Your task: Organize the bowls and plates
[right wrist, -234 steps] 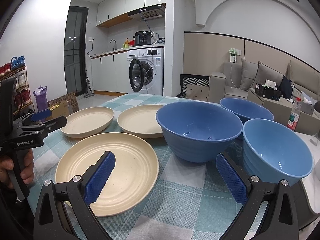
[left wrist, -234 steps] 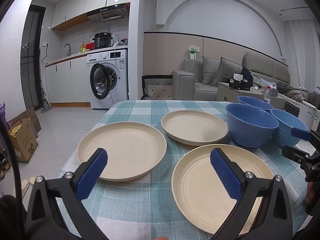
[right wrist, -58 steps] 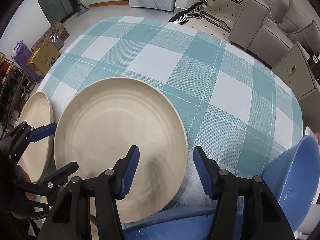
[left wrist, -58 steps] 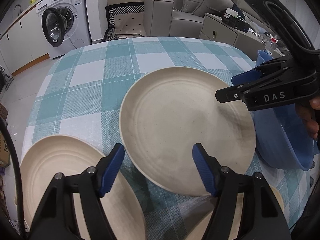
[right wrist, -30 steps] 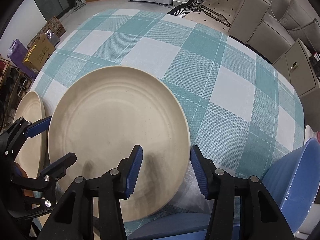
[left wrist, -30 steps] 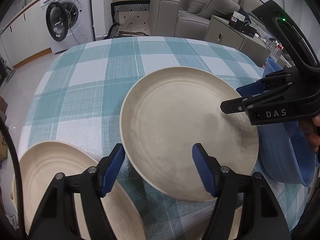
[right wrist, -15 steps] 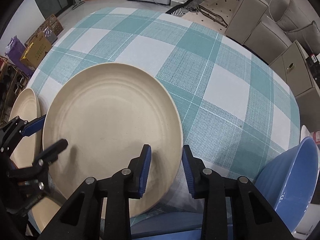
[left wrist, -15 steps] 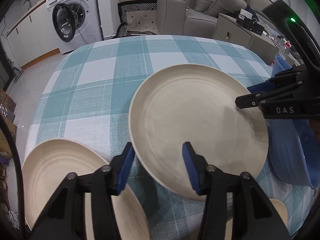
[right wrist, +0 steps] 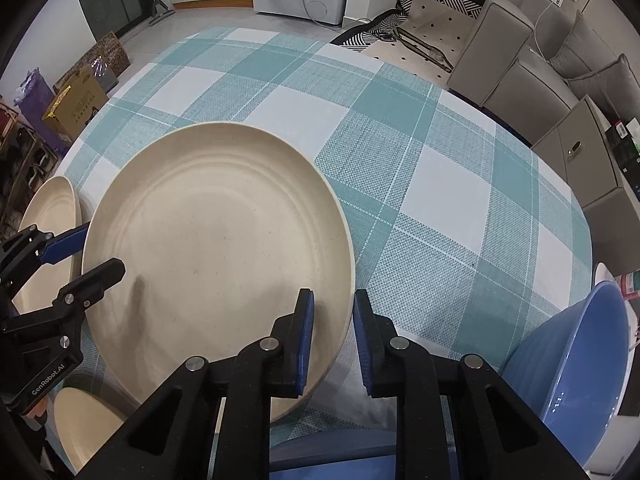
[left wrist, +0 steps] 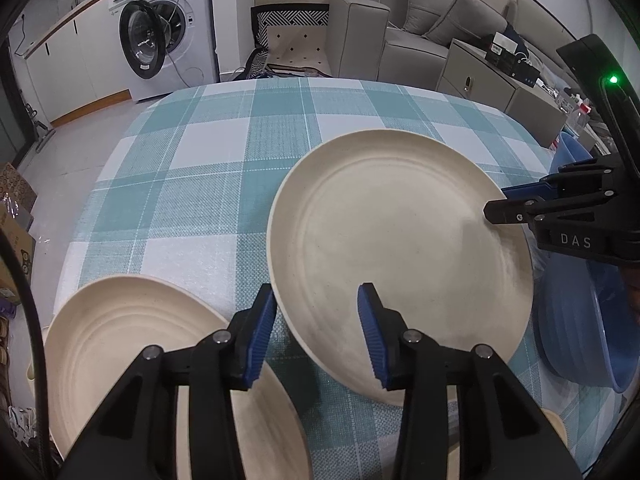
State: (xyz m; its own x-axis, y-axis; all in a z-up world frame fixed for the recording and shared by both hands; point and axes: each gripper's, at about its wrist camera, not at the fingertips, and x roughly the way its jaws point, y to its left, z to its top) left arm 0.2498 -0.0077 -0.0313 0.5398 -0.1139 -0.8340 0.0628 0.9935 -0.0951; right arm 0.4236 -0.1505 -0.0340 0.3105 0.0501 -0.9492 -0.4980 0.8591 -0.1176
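Both tongs are clamped on the cream plate (left wrist: 400,248): its lower-left rim is pinched by the left gripper (left wrist: 316,334), closing, its lower-right rim by the right gripper (right wrist: 332,336), mid-frame above the checked tablecloth (right wrist: 420,184).

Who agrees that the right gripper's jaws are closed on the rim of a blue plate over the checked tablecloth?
Wrong colour: the plate is cream, not blue. The right wrist view shows the jaws of the right gripper closed on its rim over the checked tablecloth.
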